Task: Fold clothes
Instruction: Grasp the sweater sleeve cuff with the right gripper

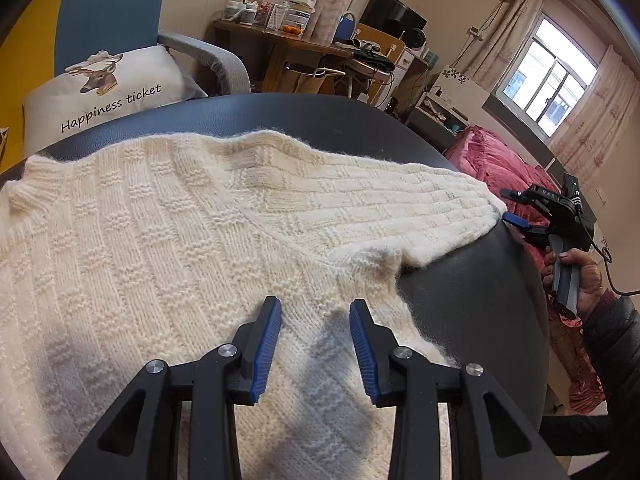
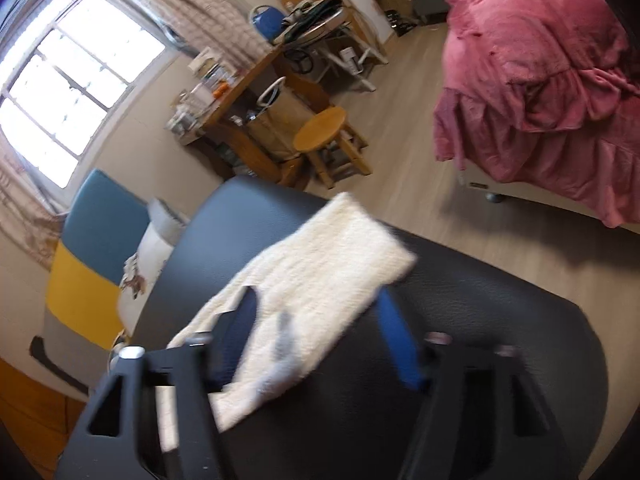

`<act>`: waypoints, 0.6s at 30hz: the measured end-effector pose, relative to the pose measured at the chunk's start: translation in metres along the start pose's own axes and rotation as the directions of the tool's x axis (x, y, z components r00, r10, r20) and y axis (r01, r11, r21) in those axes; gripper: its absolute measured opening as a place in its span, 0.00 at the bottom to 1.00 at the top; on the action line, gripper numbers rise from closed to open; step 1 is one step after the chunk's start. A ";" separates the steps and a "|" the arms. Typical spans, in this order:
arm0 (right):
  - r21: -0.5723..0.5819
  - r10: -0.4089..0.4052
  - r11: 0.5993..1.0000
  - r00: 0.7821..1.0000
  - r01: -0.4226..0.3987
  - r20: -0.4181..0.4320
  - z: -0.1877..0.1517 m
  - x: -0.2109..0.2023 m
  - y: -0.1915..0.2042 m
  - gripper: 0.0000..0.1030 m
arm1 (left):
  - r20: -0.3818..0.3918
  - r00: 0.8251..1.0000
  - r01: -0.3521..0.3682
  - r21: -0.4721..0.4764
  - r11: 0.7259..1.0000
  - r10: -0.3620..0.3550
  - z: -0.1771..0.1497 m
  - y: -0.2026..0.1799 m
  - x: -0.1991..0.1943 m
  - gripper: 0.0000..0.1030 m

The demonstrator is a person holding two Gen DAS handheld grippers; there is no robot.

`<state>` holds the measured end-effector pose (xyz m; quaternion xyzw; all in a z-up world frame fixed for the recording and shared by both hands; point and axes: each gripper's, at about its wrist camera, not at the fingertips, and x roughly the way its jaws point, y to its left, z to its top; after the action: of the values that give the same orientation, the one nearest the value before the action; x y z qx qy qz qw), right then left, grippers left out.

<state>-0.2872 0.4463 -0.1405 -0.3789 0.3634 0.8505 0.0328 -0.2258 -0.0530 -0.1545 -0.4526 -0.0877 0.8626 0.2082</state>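
A cream knitted sweater (image 1: 168, 232) lay spread flat on the dark worktop (image 1: 472, 292), its body covering most of the surface and one sleeve (image 1: 400, 204) running out toward the worktop's right edge. The left tongs (image 1: 316, 344) hovered over the sweater's body near the armpit, standing about half open with only knit beneath them, gripping nothing. The right tongs (image 1: 516, 216) sat at the sleeve's cuff, held by a hand (image 1: 580, 276) beside the worktop's right edge. In the right wrist view the cuff (image 2: 332, 248) lay between the two blue fingers (image 2: 396, 340), but the picture was blurred and whether the pads pressed on it could not be told. In my judgement the step in hand was taking the cuff to fold the sleeve across the body; it would be done well by gripping both layers squarely at the cuff, lifting only slightly, and carrying the sleeve inward while the left tongs pin the shoulder seam. Legible writing: "Happiness ticket" on a pillow (image 1: 112, 92) beyond the sweater; no brand readable elsewhere.
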 end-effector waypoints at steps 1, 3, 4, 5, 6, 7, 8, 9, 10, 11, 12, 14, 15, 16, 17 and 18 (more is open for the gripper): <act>0.020 -0.002 1.000 1.000 0.002 -0.006 -0.001 0.001 -0.006 0.06 | 0.000 1.000 -0.002 0.001 1.000 0.002 0.000 0.000 0.000 0.35; 0.071 0.045 0.996 0.999 -0.045 0.005 -0.003 0.001 -0.017 0.06 | 0.000 1.000 -0.003 0.001 1.000 0.003 0.000 -0.001 0.000 0.35; 0.090 0.070 0.993 0.998 -0.070 0.011 -0.003 0.001 -0.022 0.06 | 0.000 1.000 -0.003 0.001 1.000 0.003 0.000 -0.002 0.001 0.35; 0.106 0.096 0.990 0.995 -0.097 0.012 -0.004 0.001 -0.024 0.06 | 0.001 1.000 -0.001 -0.001 1.000 0.001 0.000 -0.002 0.001 0.35; 0.122 0.122 0.985 0.992 -0.123 0.013 -0.004 0.002 -0.027 0.07 | 0.001 1.000 0.002 -0.003 1.000 -0.002 0.000 -0.002 0.001 0.35; 0.141 0.148 0.979 0.989 -0.149 0.015 -0.005 0.002 -0.030 0.08 | 0.002 1.000 0.004 -0.005 1.000 -0.004 0.000 -0.002 0.001 0.35; 0.177 0.174 0.969 0.985 -0.175 0.023 -0.004 0.002 -0.036 0.08 | 0.002 1.000 0.006 -0.007 1.000 -0.006 -0.001 -0.002 0.001 0.35; 0.207 0.195 0.958 0.980 -0.197 0.029 -0.003 0.002 -0.040 0.07 | 0.003 1.000 0.007 -0.010 1.000 -0.007 -0.001 -0.002 0.001 0.35; 0.208 0.193 0.959 0.981 -0.193 0.023 -0.002 0.003 -0.039 0.08 | 0.003 1.000 0.007 -0.009 1.000 -0.007 -0.001 -0.002 0.001 0.35; 0.207 0.190 0.960 0.982 -0.189 0.017 -0.001 0.004 -0.038 0.08 | 0.002 1.000 0.006 -0.005 1.000 -0.006 -0.001 -0.001 0.001 0.35; 0.194 0.180 0.964 0.984 -0.179 0.013 0.001 0.005 -0.035 0.08 | 0.002 1.000 0.003 -0.002 1.000 -0.003 -0.001 -0.001 0.001 0.35; 0.181 0.172 0.969 0.985 -0.171 0.011 0.003 0.007 -0.029 0.10 | -0.002 1.000 0.003 0.005 1.000 -0.003 -0.002 -0.003 0.001 0.35; 0.182 0.169 0.969 0.986 -0.169 0.014 0.004 0.009 -0.028 0.10 | -0.002 1.000 0.002 0.006 1.000 -0.002 -0.002 -0.003 0.001 0.35; 0.184 0.166 0.969 0.986 -0.166 0.017 0.005 0.011 -0.026 0.10 | -0.002 1.000 0.001 0.006 1.000 -0.001 -0.003 -0.004 0.001 0.35; 0.184 0.167 0.969 0.986 -0.167 0.016 0.005 0.013 -0.024 0.10 | -0.002 1.000 0.000 0.006 1.000 0.000 -0.003 -0.005 0.001 0.35; 0.189 0.170 0.967 0.985 -0.170 0.015 0.006 0.015 -0.024 0.11 | -0.001 1.000 0.000 0.004 1.000 0.000 -0.003 -0.005 0.002 0.35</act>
<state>-0.2936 0.4645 -0.1615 -0.3421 0.4740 0.8113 -0.0043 -0.2225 -0.0475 -0.1556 -0.4526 -0.0859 0.8625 0.2093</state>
